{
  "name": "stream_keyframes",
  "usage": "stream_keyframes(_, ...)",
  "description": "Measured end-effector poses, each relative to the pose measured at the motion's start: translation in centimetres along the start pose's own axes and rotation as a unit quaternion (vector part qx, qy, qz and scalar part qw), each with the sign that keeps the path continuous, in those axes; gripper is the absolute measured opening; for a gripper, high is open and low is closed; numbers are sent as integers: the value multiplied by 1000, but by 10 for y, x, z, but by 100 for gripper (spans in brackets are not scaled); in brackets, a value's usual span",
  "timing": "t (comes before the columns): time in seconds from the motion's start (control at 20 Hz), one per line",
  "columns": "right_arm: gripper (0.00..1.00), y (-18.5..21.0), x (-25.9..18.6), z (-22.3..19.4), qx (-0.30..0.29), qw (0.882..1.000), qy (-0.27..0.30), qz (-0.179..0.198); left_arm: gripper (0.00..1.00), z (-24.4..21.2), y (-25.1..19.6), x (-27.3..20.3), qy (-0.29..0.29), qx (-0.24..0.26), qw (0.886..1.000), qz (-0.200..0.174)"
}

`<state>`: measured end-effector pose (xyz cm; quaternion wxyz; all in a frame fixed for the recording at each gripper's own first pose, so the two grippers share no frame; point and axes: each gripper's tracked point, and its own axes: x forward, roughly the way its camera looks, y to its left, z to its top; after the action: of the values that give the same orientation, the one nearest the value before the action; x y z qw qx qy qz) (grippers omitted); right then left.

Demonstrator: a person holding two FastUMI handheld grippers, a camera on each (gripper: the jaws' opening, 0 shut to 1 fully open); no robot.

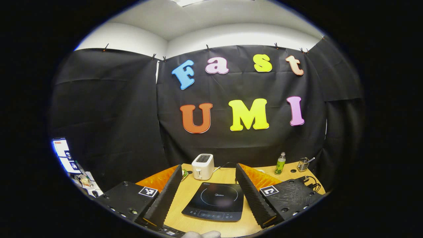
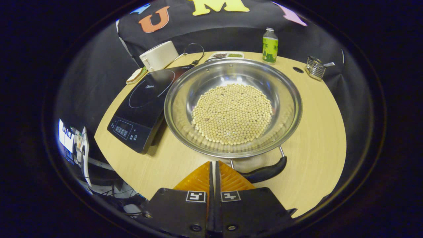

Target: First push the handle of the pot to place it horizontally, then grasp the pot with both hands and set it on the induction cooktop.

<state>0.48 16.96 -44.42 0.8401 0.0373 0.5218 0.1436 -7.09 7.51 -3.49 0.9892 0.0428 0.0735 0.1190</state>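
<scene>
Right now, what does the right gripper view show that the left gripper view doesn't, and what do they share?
Right gripper view: the steel pot of beans, its handle beside the shut right gripper.
Left gripper view: the open left gripper, its fingers straddling the cooktop from above.
Both: cooktop, toaster, green bottle, wire holder, wooden table.

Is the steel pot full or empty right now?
Partly filled: the pot holds a mound of pale round beans covering its bottom, with bare shiny wall above them up to the rim.
</scene>
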Motion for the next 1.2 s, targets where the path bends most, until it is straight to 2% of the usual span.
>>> stream_keyframes(0.25,4,-27,-7,0,14,1000,-3,-10,96,-2,-10,7,6,-2,1000,-3)
stream_keyframes(0.4,0,-37,-8,-1,16,1000,-4,-14,96,0,-16,7,6,-1,1000,-4)
stream_keyframes(0.6,4,-47,-9,1,15,1000,-5,-16,96,1,-24,7,7,-5,1000,-6)
stream_keyframes(0.7,0,-53,-10,2,13,1000,-6,-19,96,0,-27,6,8,-6,1000,-4)
stream_keyframes(1.0,0,-72,-10,12,12,1000,-6,-26,96,-1,-33,6,11,-8,1000,3)
stream_keyframes(1.1,4,-78,-11,13,7,1000,-5,-27,96,-1,-33,4,11,-10,1000,6)
stream_keyframes(1.2,1,-85,-13,14,2,1000,-5,-30,96,-1,-34,4,11,-10,1000,9)
